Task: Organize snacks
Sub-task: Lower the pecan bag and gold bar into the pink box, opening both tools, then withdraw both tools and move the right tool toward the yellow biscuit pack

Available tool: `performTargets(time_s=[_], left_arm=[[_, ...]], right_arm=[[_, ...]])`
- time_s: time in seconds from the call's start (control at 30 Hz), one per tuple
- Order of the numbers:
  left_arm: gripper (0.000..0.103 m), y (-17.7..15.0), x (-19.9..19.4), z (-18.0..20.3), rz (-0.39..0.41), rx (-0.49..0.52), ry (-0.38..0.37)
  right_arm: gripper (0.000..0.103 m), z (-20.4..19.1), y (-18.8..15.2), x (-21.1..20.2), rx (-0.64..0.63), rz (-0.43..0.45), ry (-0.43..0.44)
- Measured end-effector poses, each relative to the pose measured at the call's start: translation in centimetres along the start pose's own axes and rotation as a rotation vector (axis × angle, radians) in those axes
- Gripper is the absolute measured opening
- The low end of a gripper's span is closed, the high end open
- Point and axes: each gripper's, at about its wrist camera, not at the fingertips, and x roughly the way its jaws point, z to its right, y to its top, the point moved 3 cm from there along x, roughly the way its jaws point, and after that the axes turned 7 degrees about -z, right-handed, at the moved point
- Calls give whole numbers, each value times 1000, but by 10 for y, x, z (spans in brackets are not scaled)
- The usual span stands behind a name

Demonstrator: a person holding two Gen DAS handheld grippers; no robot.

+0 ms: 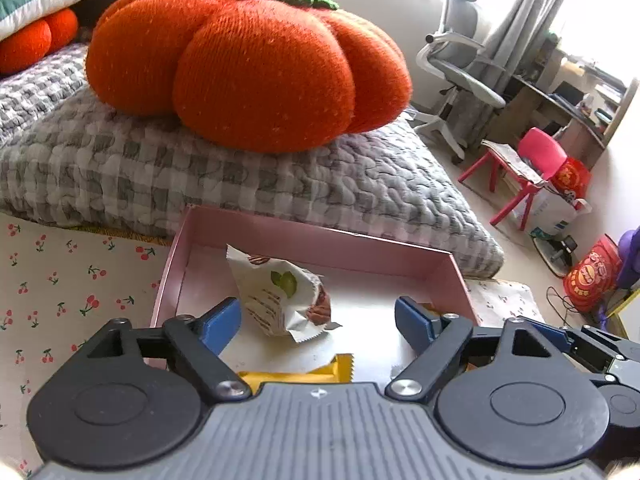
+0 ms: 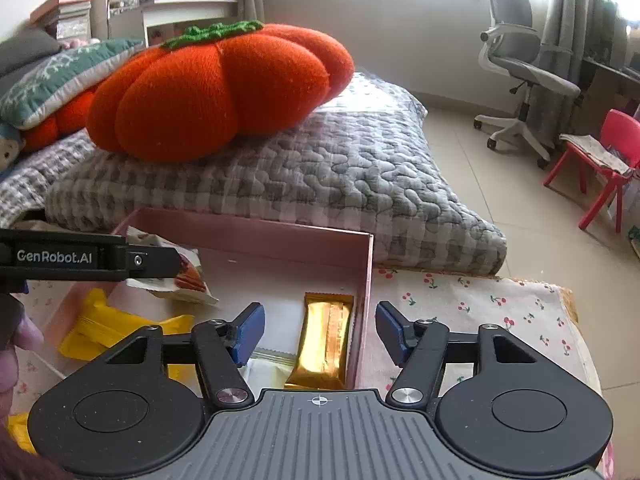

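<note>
The left gripper point(image 1: 318, 320) stood open over the pink box point(image 1: 320, 240), nothing pinched: the white packet point(image 1: 280, 300) lay loose between its fingers, closer to the nine-o'clock finger, long axis running roughly eleven to five. The right gripper point(image 2: 320, 328) was open too, empty, straddling the box's point(image 2: 280, 232) three-o'clock wall, with the gold bar point(image 2: 326, 340) lying flat inside against that wall, long axis twelve to six, between the fingers. By my reading both snacks already sat in the box, so the next pick lay elsewhere. Only the right view showed yellow packets point(image 2: 108, 328) at nine o'clock and the left gripper's arm over the white packet point(image 2: 188, 276).
</note>
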Motion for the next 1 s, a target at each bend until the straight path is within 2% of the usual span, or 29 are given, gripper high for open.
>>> performTargets(time_s=[0.07,0.27,0.5,0.63,1.0], left_arm=[[90,-1,-7,3,6,9,1],[95,-16,-31,10,18,19,-5],[100,-36,-54,16,30,65,27],[102,-50,-67,20,33,69,19],[103,-92,-101,26,32,86,35]], right_arm=[[71,1,-1,-8,7,9,7],[82,9,-10,-37,56,35,64],[84,22,-32,-62,124,17,101],[90,25,-41,-80,132,25,111],[95,7,-69,-127,77,24,163]])
